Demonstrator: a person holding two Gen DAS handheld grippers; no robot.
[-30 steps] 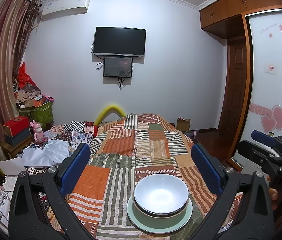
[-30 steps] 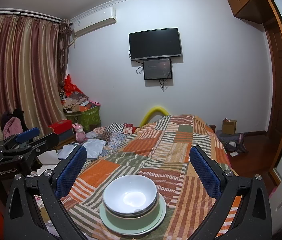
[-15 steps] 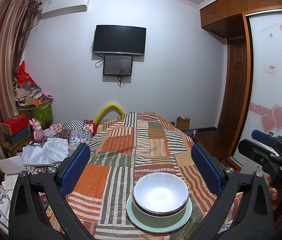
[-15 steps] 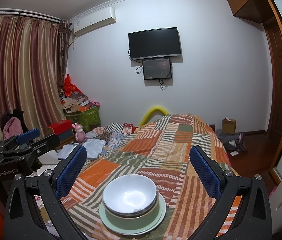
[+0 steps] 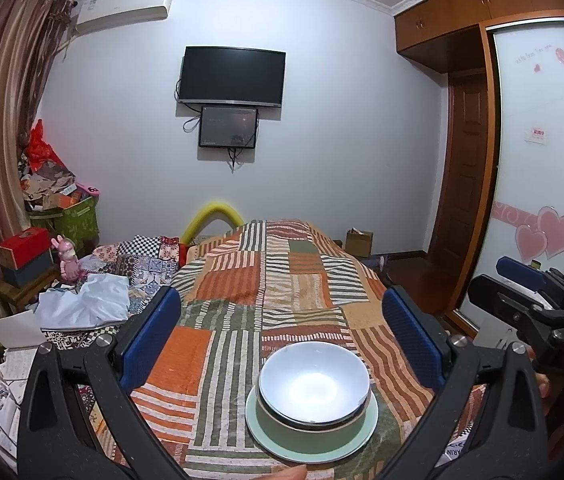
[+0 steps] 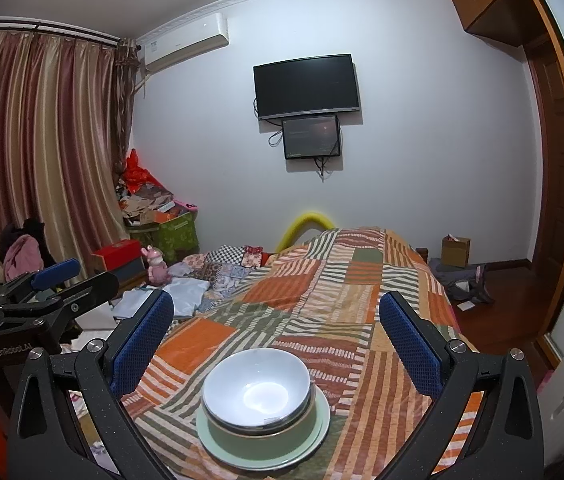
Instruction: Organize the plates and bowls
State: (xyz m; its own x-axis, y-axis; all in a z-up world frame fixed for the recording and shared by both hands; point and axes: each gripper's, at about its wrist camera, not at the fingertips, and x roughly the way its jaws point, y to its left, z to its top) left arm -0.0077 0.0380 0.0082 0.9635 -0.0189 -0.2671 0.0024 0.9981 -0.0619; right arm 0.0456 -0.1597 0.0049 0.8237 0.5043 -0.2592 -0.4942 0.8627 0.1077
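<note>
A white bowl point(image 5: 314, 384) sits nested in a green bowl point(image 5: 277, 424), which stands on a pale green plate point(image 5: 338, 454) near the front edge of the patchwork cloth. The same stack shows in the right wrist view: white bowl point(image 6: 255, 386), green bowl point(image 6: 257, 442), plate point(image 6: 318, 436). My left gripper point(image 5: 282, 344) is open and empty, above and behind the stack. My right gripper point(image 6: 277, 340) is open and empty, likewise held back from the stack. Each gripper shows at the edge of the other's view.
The patchwork-covered surface point(image 5: 265, 280) runs away toward the far wall. Clothes and papers point(image 5: 81, 304) lie to the left, with boxes and a pink toy point(image 5: 67, 258). A wardrobe door point(image 5: 538, 184) stands to the right.
Both grippers have drifted very slightly; the stack sits a touch higher in the left wrist view. Nothing was gripped or let go.
</note>
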